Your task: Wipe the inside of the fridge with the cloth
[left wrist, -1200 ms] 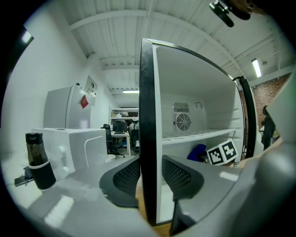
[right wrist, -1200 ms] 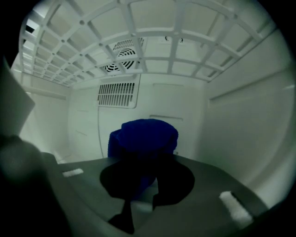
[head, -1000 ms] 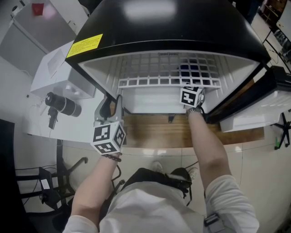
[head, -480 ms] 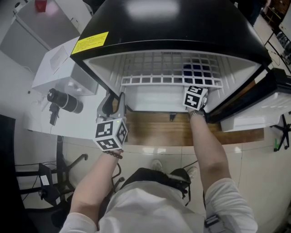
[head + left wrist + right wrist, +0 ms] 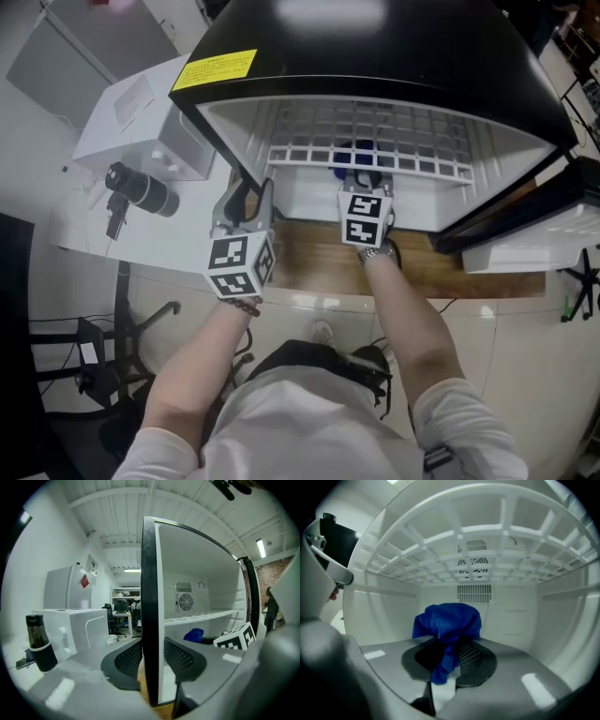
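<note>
Head view: left claw (image 5: 246,199) on the front edge of the fridge (image 5: 394,56) left wall; right claw (image 5: 361,176) inside, under wire shelf (image 5: 375,161).
Left gripper view: claw clamped on that wall edge.
Right gripper view: claw pinching blue cloth (image 5: 449,620) inside fridge.

Wire shelf (image 5: 422,169) roofs the seemingly open fridge (image 5: 375,56) interior.

Crumpled blue knitted cloth (image 5: 450,620); glossy black fridge (image 5: 394,56), white inside, with yellow label (image 5: 216,69); brown wooden desk (image 5: 309,267).
</note>
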Tool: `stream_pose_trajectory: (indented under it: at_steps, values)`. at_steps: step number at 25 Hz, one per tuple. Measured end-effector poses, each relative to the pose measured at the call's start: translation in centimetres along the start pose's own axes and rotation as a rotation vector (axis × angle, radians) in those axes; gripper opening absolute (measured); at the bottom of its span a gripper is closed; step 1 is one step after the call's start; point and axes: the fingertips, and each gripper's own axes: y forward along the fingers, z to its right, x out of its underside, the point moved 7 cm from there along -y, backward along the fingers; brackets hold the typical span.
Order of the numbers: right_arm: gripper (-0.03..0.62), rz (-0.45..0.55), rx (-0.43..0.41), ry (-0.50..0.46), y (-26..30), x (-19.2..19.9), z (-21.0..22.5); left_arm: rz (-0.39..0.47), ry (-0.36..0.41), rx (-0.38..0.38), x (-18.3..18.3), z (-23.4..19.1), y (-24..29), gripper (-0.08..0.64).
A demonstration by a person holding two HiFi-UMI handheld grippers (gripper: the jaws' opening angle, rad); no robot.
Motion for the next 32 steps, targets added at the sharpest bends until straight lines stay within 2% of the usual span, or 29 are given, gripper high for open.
stream_pose_trajectory:
  at_steps: [7, 13, 21, 32]
  values:
    - [0.071, -0.044, -0.125, -0.003, 2.0, 0.3, -6.5, 0.0, 0.001, 0.015, 0.0, -0.1, -0.1, 0.135]
    - [0.071, -0.115, -0.181, -0.009, 4.6, 1.5, -9.3, 0.008, 0.016, 0.036, 0.0, -0.1, 0.0, 0.135]
    - [0.071, -0.195, -0.16, -0.065, 6.1, 2.6, -9.8, 0.014, 0.012, 0.045, 0.1, -0.2, -0.1, 0.135]
    - [0.071, -0.262, -0.083, -0.09, 5.8, 3.0, -7.3, 0.013, 0.015, 0.044, 0.1, -0.2, -0.1, 0.135]
